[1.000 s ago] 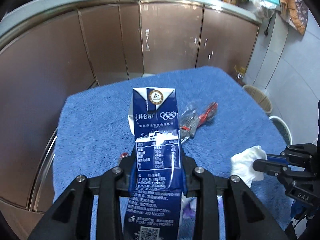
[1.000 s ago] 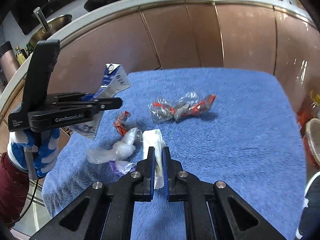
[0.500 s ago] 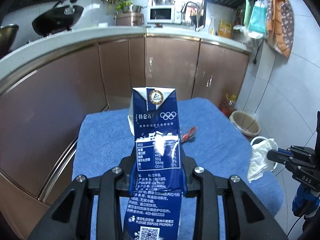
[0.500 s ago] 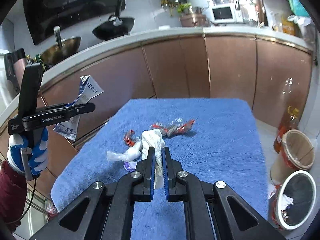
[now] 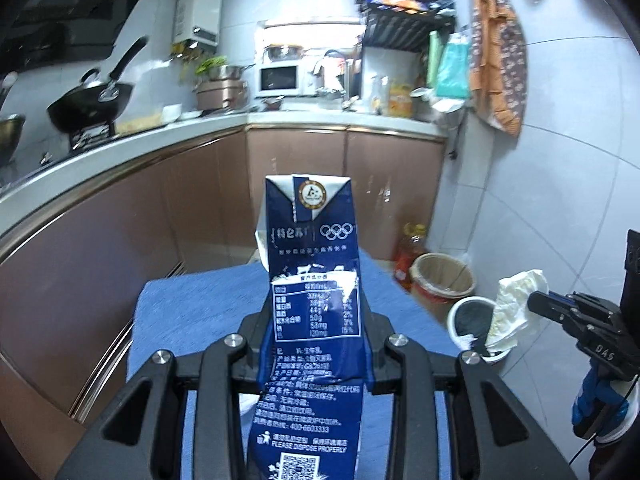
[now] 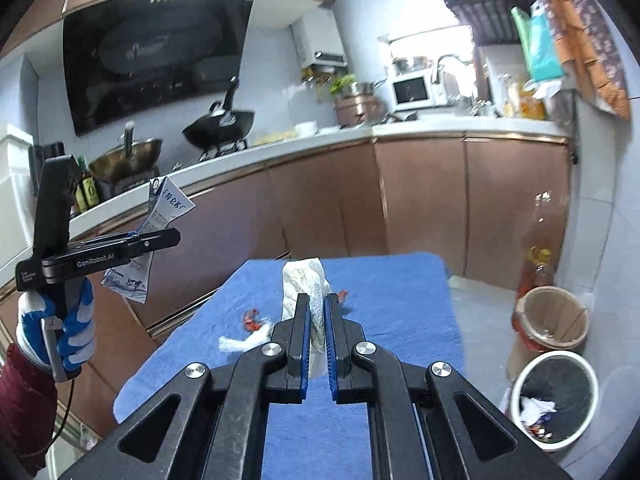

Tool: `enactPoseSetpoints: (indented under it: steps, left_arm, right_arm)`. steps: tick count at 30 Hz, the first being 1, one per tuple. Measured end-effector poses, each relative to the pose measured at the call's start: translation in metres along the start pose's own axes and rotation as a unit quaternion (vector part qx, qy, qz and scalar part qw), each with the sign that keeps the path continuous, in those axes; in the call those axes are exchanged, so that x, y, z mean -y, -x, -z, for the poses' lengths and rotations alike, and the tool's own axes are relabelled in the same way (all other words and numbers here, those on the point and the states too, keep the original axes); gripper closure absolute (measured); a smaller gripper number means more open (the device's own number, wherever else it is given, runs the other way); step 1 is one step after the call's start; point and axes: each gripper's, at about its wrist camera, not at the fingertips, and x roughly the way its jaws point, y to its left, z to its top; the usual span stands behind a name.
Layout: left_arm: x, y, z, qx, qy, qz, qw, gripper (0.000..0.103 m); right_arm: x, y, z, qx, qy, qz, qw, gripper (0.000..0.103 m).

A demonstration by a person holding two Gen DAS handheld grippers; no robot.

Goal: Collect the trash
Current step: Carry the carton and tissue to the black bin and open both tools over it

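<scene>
While you carry both loads up off the blue table (image 6: 400, 280), check:
Left gripper (image 5: 316, 344): clenched on milk carton (image 5: 312, 280).
Right gripper (image 6: 316, 320): clamped on tissue (image 6: 304, 280).
Bin (image 6: 556, 400): 4 o'clock, now in view; 2 drops next.
Wrappers (image 6: 252, 318): left behind.

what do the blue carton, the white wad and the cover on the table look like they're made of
Blue carton: coated paperboard, it seems; glossy printed faces, folded top, creased and flattened.
White wad: likely tissue or paper towel; matte, crumpled, faintly embossed.
Table cover: looks like blue terry cloth; fuzzy, matte pile, soft draped edges.
</scene>
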Motion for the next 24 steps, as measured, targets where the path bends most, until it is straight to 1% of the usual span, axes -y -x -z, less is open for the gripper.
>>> enactPoseSetpoints:
  steps: [3,5,11,14,16,17,20,23,24]
  left_arm:
    - [0.027,0.000,-0.012,0.007,-0.012,0.022,0.9997,0.072]
    - [0.045,-0.005,-0.018,0.008,-0.021,0.037,0.9990,0.072]
    - [0.112,-0.045,-0.029,-0.010,-0.050,0.092,0.9944,0.072]
    - [0.143,-0.067,-0.032,-0.021,-0.065,0.109,0.9917,0.072]
    - [0.166,-0.084,-0.034,-0.028,-0.074,0.125,0.9890,0.072]
    - [0.181,-0.095,-0.036,-0.034,-0.078,0.139,0.9866,0.072]
    - [0.212,-0.121,-0.037,-0.056,-0.094,0.165,0.9802,0.072]
    - [0.251,-0.162,-0.034,-0.085,-0.106,0.192,0.9721,0.072]
    - [0.262,-0.174,-0.032,-0.093,-0.109,0.196,0.9699,0.072]
  right_arm:
    - [0.016,0.020,-0.001,0.018,-0.013,0.018,1.000,0.096]
    - [0.030,0.033,-0.001,0.030,-0.022,0.038,0.999,0.096]
    - [0.074,0.064,0.002,0.052,-0.046,0.106,0.992,0.096]
    - [0.095,0.075,0.002,0.059,-0.049,0.145,0.986,0.096]
    - [0.110,0.080,0.002,0.059,-0.048,0.174,0.982,0.096]
    - [0.116,0.081,0.004,0.058,-0.046,0.185,0.980,0.096]
    - [0.139,0.077,0.009,0.047,-0.044,0.220,0.973,0.096]
    - [0.164,0.066,0.018,0.028,-0.041,0.255,0.966,0.096]
    - [0.174,0.063,0.024,0.023,-0.046,0.260,0.964,0.096]
